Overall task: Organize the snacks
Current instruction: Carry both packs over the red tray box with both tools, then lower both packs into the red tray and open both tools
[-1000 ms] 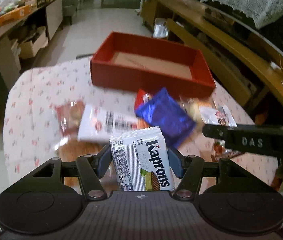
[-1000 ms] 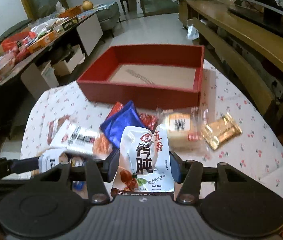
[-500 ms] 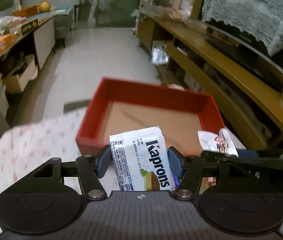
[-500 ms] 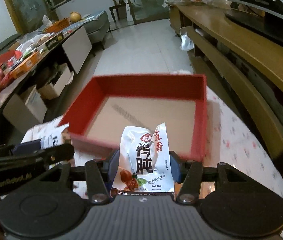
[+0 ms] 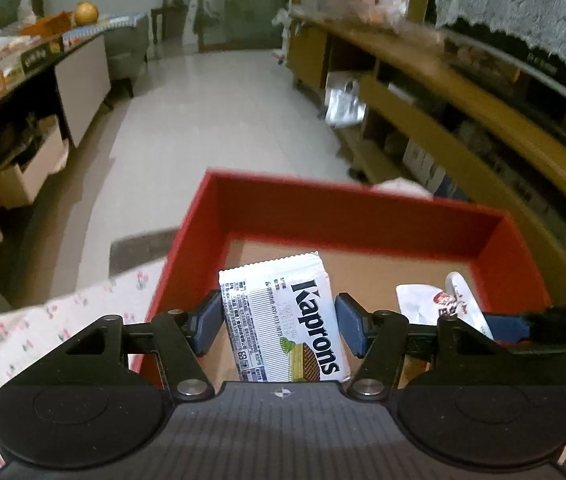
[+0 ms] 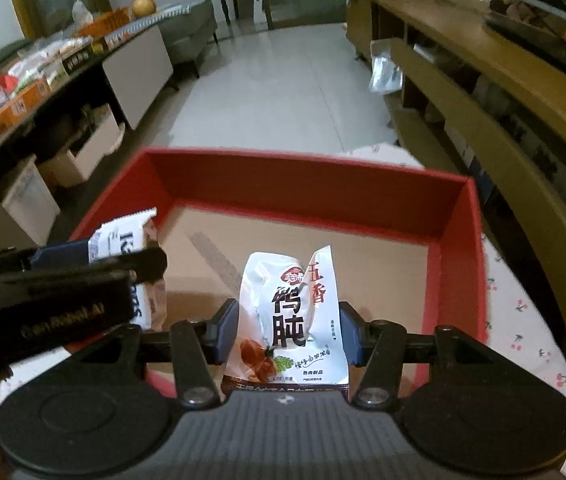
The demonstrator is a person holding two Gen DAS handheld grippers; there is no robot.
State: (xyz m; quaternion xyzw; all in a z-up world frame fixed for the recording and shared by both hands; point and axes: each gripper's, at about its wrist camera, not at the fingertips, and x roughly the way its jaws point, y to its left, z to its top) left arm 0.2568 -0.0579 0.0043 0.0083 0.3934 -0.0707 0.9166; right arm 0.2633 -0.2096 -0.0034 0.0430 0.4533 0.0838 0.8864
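Note:
My left gripper (image 5: 279, 322) is shut on a white Kaprons wafer pack (image 5: 283, 320) and holds it over the left part of the red box (image 5: 347, 208). My right gripper (image 6: 287, 330) is shut on a white pouch with Chinese print (image 6: 291, 320) and holds it over the box's brown floor (image 6: 283, 236). In the left wrist view the pouch (image 5: 439, 304) and right gripper show at the right. In the right wrist view the wafer pack (image 6: 123, 236) and left gripper show at the left. The box floor is bare under both.
The box stands on a floral tablecloth (image 5: 43, 320), also seen at the right (image 6: 523, 320). A long wooden bench (image 6: 503, 120) runs along the right. A cluttered sideboard (image 6: 23, 80) stands at the left across a tiled floor (image 6: 283, 80).
Both grippers have moved forward from above the snack pile to over the red box, each still holding its pack. The pile on the cloth has dropped out of view.

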